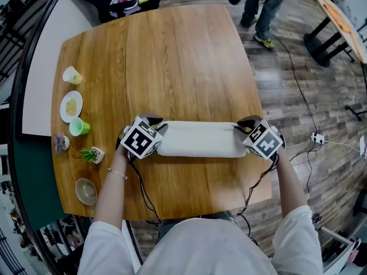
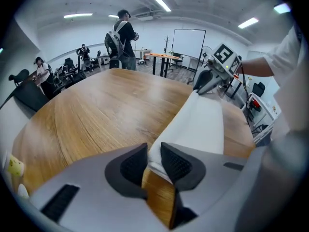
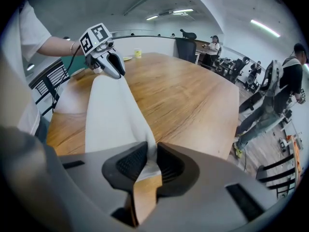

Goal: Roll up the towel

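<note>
A white towel (image 1: 200, 139) lies folded into a long strip across the near part of the wooden table (image 1: 172, 62). My left gripper (image 1: 155, 122) is at its left end and my right gripper (image 1: 245, 125) at its right end. In the left gripper view the towel's (image 2: 203, 124) end sits between the pads of the left gripper (image 2: 153, 161), filling the narrow gap. The right gripper (image 2: 208, 81) shows at the far end. In the right gripper view the towel's (image 3: 113, 115) edge is pinched between the pads of the right gripper (image 3: 150, 163), with the left gripper (image 3: 112, 62) opposite.
Along the table's left edge stand a pale cup (image 1: 72, 75), a plate (image 1: 71, 106), a green cup (image 1: 79, 127), a small potted plant (image 1: 92, 153) and a bowl (image 1: 86, 191). A person (image 1: 265, 7) stands beyond the far right corner. Cables (image 1: 298, 79) run over the floor at right.
</note>
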`<action>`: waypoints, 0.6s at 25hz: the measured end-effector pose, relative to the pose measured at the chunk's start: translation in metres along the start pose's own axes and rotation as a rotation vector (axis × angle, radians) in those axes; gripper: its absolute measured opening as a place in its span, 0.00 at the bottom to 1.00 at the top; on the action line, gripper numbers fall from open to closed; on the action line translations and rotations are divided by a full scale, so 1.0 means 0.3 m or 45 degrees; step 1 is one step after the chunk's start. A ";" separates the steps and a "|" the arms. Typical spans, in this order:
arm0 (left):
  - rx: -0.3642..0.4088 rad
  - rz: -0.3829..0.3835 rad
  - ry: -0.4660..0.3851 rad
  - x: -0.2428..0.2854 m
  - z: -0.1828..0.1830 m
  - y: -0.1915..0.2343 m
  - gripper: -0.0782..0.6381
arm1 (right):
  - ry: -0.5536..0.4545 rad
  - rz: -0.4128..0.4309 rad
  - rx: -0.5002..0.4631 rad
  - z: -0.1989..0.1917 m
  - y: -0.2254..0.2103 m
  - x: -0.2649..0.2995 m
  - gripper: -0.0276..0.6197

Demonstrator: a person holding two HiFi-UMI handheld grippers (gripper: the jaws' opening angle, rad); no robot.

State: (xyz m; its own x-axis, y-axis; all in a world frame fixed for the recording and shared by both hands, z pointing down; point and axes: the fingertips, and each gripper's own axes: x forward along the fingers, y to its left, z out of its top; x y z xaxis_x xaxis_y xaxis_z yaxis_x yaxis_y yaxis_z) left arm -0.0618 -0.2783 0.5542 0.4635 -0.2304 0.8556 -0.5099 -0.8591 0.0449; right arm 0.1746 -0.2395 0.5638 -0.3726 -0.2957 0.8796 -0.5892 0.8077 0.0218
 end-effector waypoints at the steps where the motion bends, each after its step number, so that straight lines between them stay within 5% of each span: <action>1: -0.021 0.012 -0.021 -0.010 0.003 0.006 0.24 | -0.013 -0.014 0.012 0.001 -0.002 -0.007 0.15; 8: -0.154 0.101 -0.182 -0.127 0.015 0.021 0.27 | -0.170 -0.132 0.140 0.024 -0.029 -0.119 0.23; 15: -0.269 0.276 -0.495 -0.376 0.103 -0.022 0.29 | -0.453 -0.371 0.278 0.113 -0.027 -0.355 0.25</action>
State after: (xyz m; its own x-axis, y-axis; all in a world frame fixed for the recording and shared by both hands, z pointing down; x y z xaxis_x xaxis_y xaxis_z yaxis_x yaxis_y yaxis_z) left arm -0.0884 -0.2607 0.4414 0.5461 -0.5816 0.6029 -0.7416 -0.6704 0.0250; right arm 0.1946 -0.2318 0.4537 -0.3693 -0.6789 0.6345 -0.8268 0.5518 0.1091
